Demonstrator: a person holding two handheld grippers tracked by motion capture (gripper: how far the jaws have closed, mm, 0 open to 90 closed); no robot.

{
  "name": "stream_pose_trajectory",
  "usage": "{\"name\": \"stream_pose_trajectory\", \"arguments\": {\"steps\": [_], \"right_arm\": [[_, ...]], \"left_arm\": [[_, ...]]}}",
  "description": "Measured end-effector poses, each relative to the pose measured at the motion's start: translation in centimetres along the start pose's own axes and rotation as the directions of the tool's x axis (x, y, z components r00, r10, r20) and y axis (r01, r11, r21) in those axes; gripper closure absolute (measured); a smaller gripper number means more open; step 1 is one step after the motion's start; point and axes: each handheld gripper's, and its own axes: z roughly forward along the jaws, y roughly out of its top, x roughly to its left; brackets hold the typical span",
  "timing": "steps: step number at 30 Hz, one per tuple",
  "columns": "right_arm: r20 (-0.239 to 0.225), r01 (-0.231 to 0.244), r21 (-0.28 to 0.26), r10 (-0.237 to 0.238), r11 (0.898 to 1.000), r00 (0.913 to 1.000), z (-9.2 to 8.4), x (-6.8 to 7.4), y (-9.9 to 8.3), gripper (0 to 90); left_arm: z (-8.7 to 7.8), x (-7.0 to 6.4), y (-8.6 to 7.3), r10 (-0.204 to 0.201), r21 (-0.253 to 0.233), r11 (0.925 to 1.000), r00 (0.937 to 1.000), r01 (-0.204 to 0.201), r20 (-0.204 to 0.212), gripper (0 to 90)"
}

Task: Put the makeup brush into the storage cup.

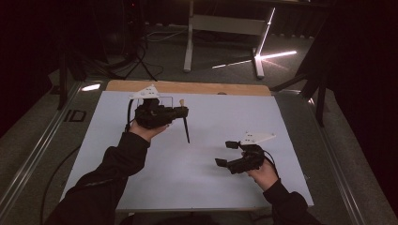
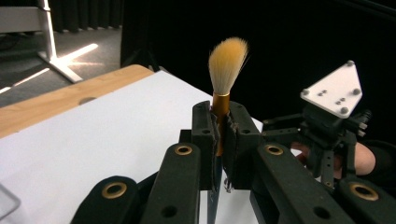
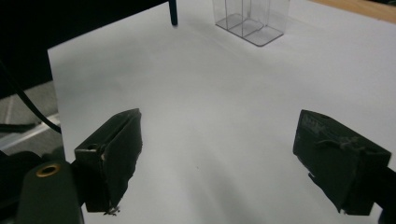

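**Brush clamped in my left gripper, right jaws wide**

My left gripper (image 2: 219, 135) is clamped on a makeup brush (image 2: 226, 74): the matte black pads pinch its shiny gold metal ferrule, and the soft tan bristles fan into a rounded tuft just above the jaw tips. In the high view the brush's thin dark handle (image 1: 186, 131) slants down below that gripper towards the smooth white sheet (image 1: 197, 168) covering the table, whose bare wooden edge (image 1: 187, 87) shows beyond it.

My right gripper (image 3: 231, 158) stands with its jaws far apart and nothing between them; the blocky rubber pads look scuffed and frayed at the edges. Ahead of those jaws, well apart, sits a clear plastic organizer (image 3: 254, 18) with straight-walled compartments, a dark handle tip beside it.
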Motion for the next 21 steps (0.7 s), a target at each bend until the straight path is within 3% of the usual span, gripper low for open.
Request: {"name": "stream_pose_trajectory", "arguments": {"steps": [5,12,18,21], "right_arm": [[0.024,0.034,-0.004,-0.034,0.999,0.9991,-0.9,0.3,0.2,14.9],[0.034,0.025,-0.019,-0.025,0.999,0.9991,-1.7,0.4,0.0,14.2],[0.04,0.027,-0.013,-0.027,1.0,0.9988,-1.8,0.5,-0.1,14.1],[0.043,0.029,-0.015,-0.028,0.999,0.9987,-1.8,0.4,-0.1,14.1]], "left_arm": [[-1.5,0.2,0.8,0.01,-0.007,0.9999,0.9994,-0.011,-0.034,84.2],[-3.5,0.3,2.1,0.03,-0.024,0.9992,0.9957,-0.032,-0.088,84.2],[-4.6,0.5,3.3,0.023,-0.038,0.9989,0.9944,-0.027,-0.103,84.2],[-5.1,0.3,4.1,0.043,-0.041,0.998,0.991,-0.048,-0.127,84.2]]}}
